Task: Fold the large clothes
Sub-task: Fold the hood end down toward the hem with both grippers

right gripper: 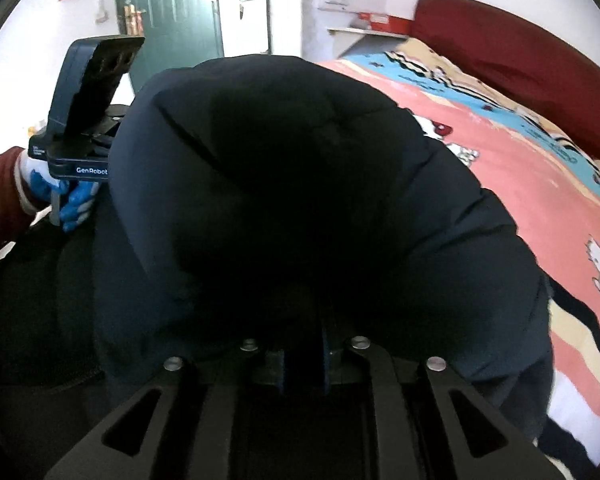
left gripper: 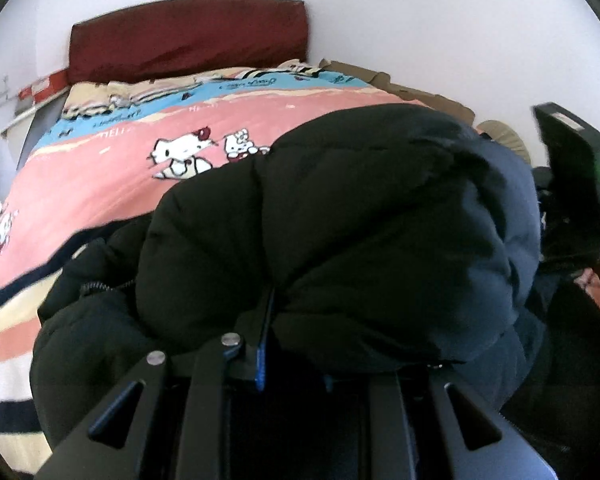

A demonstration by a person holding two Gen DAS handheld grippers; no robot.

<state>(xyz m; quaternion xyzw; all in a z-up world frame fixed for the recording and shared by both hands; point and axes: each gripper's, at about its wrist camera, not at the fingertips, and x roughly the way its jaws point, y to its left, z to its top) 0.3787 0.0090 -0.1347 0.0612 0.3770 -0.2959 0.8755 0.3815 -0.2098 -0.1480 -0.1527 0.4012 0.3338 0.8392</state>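
Note:
A large black puffer jacket [left gripper: 360,216] lies bunched on the bed and fills most of both views. In the left wrist view my left gripper [left gripper: 284,320] is shut on a fold of it; one blue-edged finger [left gripper: 262,360] shows and the other is buried in the fabric. The right gripper's body [left gripper: 572,184] shows at the jacket's right end. In the right wrist view the jacket [right gripper: 300,184] bulges over my right gripper [right gripper: 304,348], whose pads stand slightly apart with a dark gap between them. The left gripper's body [right gripper: 88,120] is held by a blue-gloved hand [right gripper: 74,200].
The bed wears a pink, blue and cream cartoon-cat cover [left gripper: 120,184] and has a dark red headboard [left gripper: 188,36] against the white wall. Flattened cardboard [left gripper: 420,88] lies along the far side. A green door [right gripper: 172,4] and a shelf with a red box [right gripper: 374,20] stand beyond the bed.

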